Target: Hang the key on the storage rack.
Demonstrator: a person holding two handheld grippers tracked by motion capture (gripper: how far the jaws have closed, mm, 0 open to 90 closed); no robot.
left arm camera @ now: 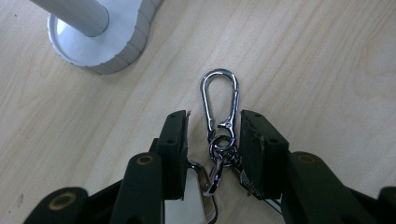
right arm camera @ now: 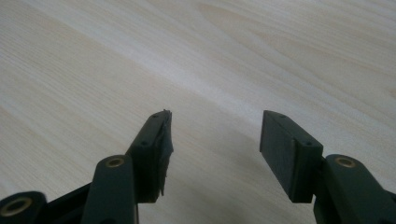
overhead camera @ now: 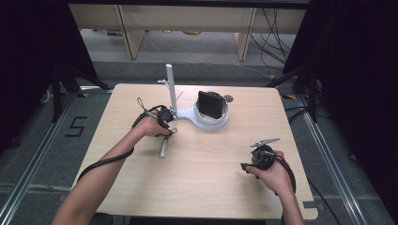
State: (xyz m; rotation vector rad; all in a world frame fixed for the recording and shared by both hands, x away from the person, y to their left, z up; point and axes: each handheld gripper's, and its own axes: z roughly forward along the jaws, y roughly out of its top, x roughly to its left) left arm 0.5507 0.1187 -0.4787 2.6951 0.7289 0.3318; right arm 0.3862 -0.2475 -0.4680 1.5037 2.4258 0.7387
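A silver carabiner clip point(left arm camera: 219, 100) lies flat on the wooden table point(left arm camera: 327, 60), joined to a swivel ring point(left arm camera: 222, 143) and more keychain parts nearer the camera. My left gripper point(left arm camera: 215, 119) is open, its jaws straddling the clip's lower end and the swivel without closing on them. In the high view the left gripper point(overhead camera: 164, 115) sits just beside the foot of a white stand point(overhead camera: 171, 89). The right gripper point(right arm camera: 215, 116) is open over bare wood, at the table's front right point(overhead camera: 253, 164).
The white stand's round foot point(left arm camera: 100, 42) is just ahead and left of the clip. Its arm carries a white ring dish point(overhead camera: 206, 123) with a black boxy object point(overhead camera: 211, 104) standing in it. A small round item point(overhead camera: 228, 98) lies behind the dish.
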